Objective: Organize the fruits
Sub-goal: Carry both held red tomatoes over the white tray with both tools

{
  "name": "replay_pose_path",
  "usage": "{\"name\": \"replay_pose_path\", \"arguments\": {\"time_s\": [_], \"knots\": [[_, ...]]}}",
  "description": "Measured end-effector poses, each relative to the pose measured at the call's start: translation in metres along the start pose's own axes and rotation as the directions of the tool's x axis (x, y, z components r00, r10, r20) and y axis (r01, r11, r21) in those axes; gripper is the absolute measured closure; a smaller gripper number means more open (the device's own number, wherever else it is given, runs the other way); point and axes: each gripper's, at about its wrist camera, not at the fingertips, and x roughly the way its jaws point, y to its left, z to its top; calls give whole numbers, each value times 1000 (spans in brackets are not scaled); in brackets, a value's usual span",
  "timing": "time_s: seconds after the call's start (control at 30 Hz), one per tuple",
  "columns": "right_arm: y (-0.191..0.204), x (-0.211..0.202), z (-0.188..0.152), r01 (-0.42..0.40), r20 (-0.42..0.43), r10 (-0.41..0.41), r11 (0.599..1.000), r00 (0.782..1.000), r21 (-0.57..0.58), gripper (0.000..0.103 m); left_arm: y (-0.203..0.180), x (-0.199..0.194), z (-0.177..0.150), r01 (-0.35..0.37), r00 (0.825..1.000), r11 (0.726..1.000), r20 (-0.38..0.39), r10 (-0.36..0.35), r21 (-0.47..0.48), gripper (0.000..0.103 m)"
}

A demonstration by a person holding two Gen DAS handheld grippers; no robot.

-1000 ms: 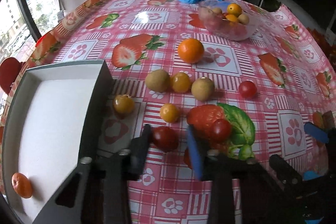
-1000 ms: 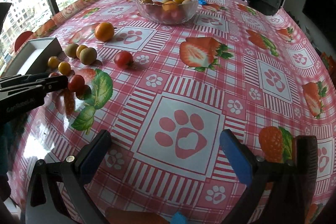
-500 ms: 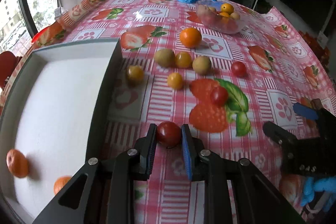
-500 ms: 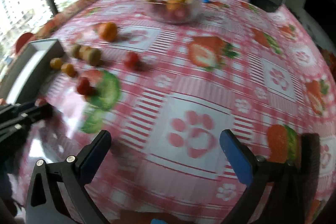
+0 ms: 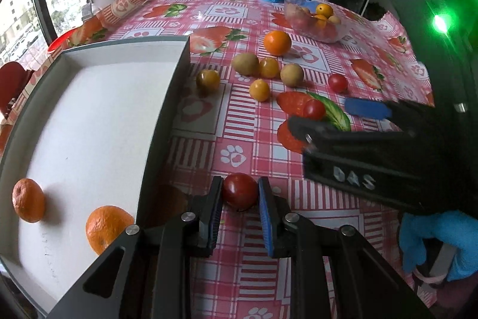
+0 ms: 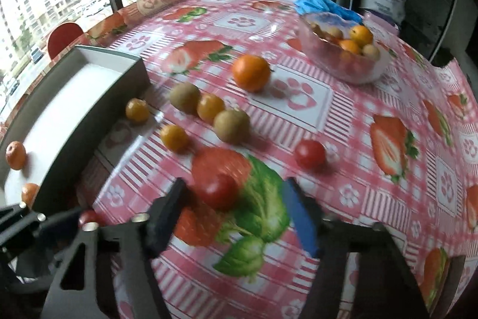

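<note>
Carried toward the white tray point(image 5: 89, 115) – two oranges point(image 5: 28, 200) inside – tomato point(image 5: 240, 191) clamped in left hand-held gripper point(image 5: 240, 204).

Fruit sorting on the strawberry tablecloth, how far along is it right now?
Early. Done: two oranges lie in the white tray. In hand: the left gripper is shut on a cherry tomato; the right gripper is closing around another tomato. Left: about eight loose fruits, plus the glass bowl.
</note>
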Motion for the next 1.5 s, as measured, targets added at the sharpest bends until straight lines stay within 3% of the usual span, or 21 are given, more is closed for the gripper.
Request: {"name": "replay_pose_path", "arguments": {"time_s": [0.07, 0.27, 0.6, 0.8, 1.5], "knots": [[0, -2, -1, -22, -1, 22, 1000, 1000, 5, 79, 1, 0, 0, 2, 1000, 1000, 1, -2, -5, 79], [-22, -18, -21, -123, -5, 124, 987, 992, 102, 79, -1, 0, -1, -5, 1000, 1000, 9, 5, -4, 79], [-54, -59, -84, -131, 15, 131, 969, 991, 211, 79, -19, -9, -17, -14, 1000, 1000, 4, 14, 26, 78], [-57, -72, -107, -134, 27, 131, 967, 991, 218, 79, -31, -14, -29, -39, 999, 997, 22, 38, 62, 78], [-60, -73, -112, -157, 37, 153, 960, 988, 230, 79, -37, -17, -36, -57, 998, 996, 32, 54, 75, 78]]}}
